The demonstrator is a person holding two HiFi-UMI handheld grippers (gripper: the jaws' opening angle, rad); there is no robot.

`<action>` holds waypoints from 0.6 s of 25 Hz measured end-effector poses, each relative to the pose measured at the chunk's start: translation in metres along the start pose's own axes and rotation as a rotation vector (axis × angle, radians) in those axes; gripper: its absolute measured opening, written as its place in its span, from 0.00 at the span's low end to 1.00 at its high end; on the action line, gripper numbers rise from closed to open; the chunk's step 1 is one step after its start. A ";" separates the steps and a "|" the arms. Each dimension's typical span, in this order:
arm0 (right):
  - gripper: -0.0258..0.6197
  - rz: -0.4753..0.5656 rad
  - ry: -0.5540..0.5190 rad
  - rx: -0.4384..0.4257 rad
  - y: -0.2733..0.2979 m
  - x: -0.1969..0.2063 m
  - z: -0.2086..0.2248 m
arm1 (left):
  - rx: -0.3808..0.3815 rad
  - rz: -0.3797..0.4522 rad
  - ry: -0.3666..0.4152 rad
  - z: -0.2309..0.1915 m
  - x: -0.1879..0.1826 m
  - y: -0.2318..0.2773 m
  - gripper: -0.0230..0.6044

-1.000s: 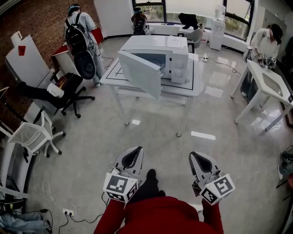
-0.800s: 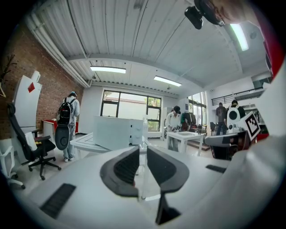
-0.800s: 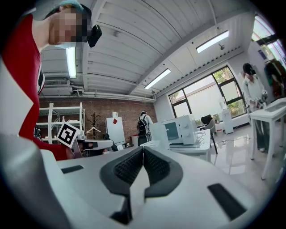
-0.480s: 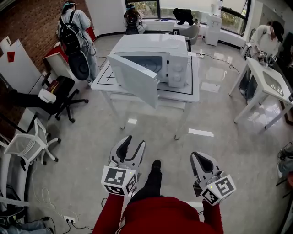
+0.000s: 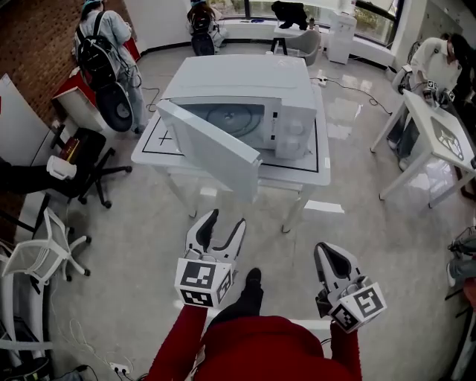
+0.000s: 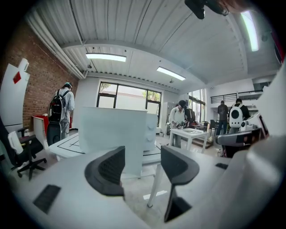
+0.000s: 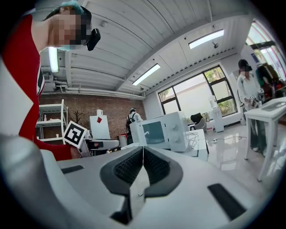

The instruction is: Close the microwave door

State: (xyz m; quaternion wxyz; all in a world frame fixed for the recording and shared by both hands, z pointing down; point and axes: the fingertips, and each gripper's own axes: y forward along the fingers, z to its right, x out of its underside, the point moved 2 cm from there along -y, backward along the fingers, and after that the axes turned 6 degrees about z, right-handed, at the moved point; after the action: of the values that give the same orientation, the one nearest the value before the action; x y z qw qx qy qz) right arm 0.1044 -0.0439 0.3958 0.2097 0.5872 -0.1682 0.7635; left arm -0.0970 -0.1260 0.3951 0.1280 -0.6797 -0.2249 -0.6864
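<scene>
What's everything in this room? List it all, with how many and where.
boxy white microwave oven: one, white, on the middle table, door swung open
square white table: one, white, centre, under the microwave
white side table: one, white, right edge
black office chair: one, black, left of the middle table
white mesh chair: one, white, far left
bystanders: three; person with black backpack upper left, person at the back, person at the side table
red brick wall: one, red, upper left
left gripper: one, grey, bottom centre, jaws opening, nothing between them
right gripper: one, grey, bottom right, jaws together, empty
red sleeves: two, red, bottom edge
</scene>
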 end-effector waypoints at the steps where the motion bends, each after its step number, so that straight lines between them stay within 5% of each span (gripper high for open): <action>1: 0.06 -0.003 0.002 0.004 0.006 0.000 0.002 | 0.001 -0.005 0.005 -0.002 0.000 0.008 0.43; 15: 0.06 0.012 0.051 0.103 0.043 0.002 0.030 | 0.077 -0.044 0.028 -0.004 0.010 0.078 0.43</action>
State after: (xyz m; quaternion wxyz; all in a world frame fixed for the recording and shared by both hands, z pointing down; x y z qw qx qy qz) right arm 0.1062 -0.0959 0.4052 0.1786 0.5767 -0.1269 0.7870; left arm -0.0636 -0.1946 0.4158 0.1418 -0.6595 -0.2642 -0.6893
